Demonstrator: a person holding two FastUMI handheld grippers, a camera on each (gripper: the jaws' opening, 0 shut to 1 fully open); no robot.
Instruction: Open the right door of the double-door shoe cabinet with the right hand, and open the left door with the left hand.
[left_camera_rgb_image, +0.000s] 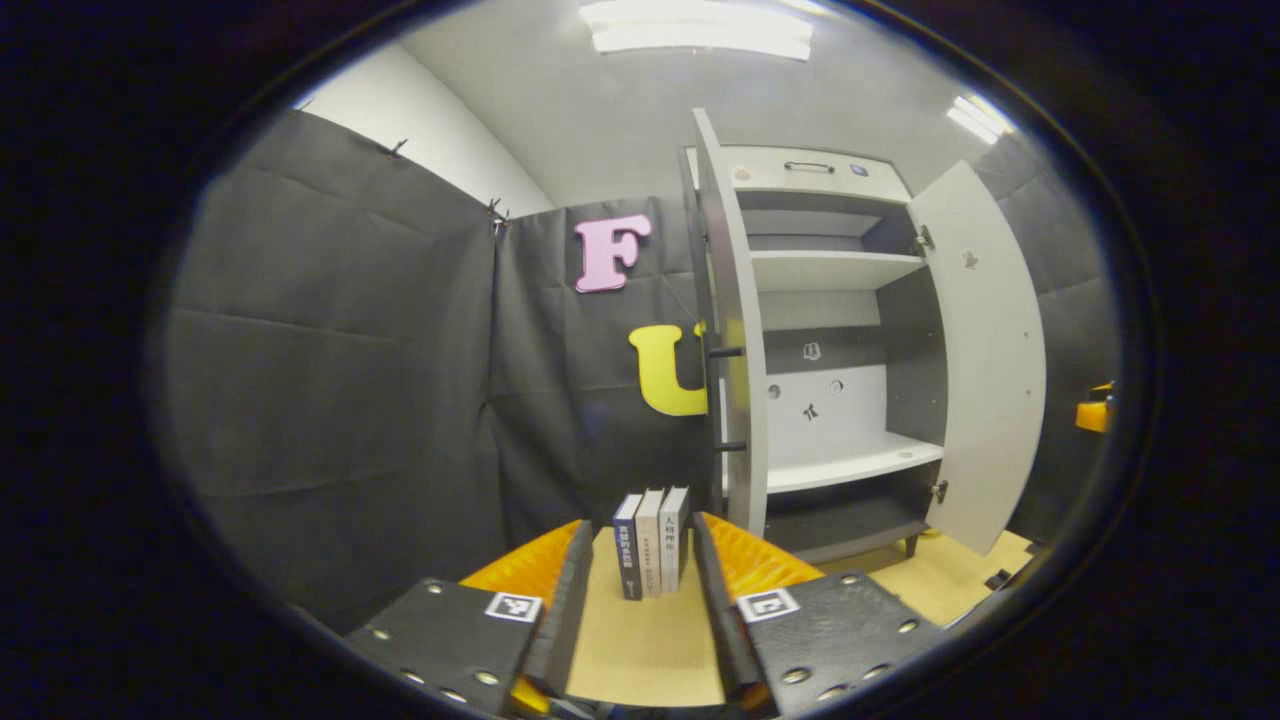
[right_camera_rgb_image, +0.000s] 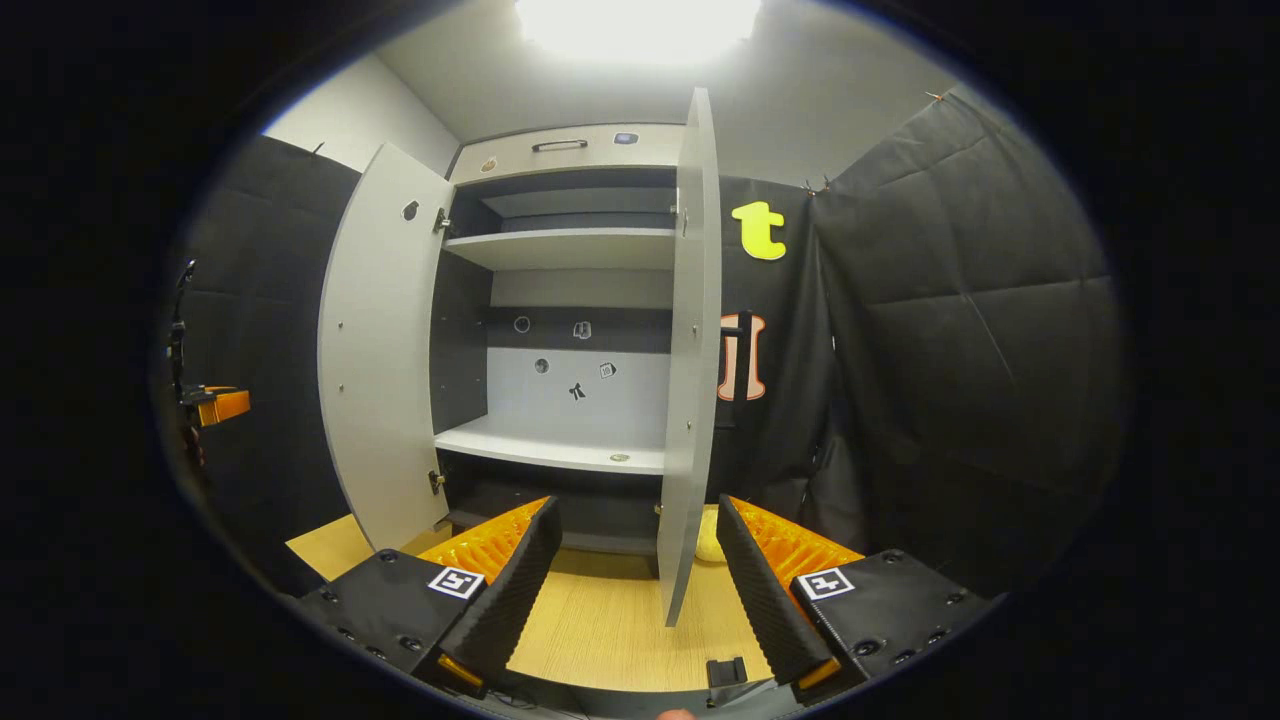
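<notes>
The grey shoe cabinet (left_camera_rgb_image: 830, 270) stands with both doors swung wide, its shelves bare. In the left gripper view the left door (left_camera_rgb_image: 738, 330) is seen edge-on with its black handle (left_camera_rgb_image: 726, 352), and the right door (left_camera_rgb_image: 985, 350) hangs open at the far side. My left gripper (left_camera_rgb_image: 640, 522) is open, holds nothing, and sits short of the left door. In the right gripper view the right door (right_camera_rgb_image: 690, 350) is edge-on just ahead of my open right gripper (right_camera_rgb_image: 637, 500), whose fingers (right_camera_rgb_image: 520, 560) do not touch it. The left door (right_camera_rgb_image: 380, 350) stands open there.
Three books (left_camera_rgb_image: 652, 540) stand upright on the wooden surface (left_camera_rgb_image: 640, 640) between my left fingers. The other gripper shows as an orange bit at the edge (left_camera_rgb_image: 1095, 410) (right_camera_rgb_image: 215, 403). A pale yellow object (right_camera_rgb_image: 708, 535) lies behind the right door. Black cloth walls close in on both sides.
</notes>
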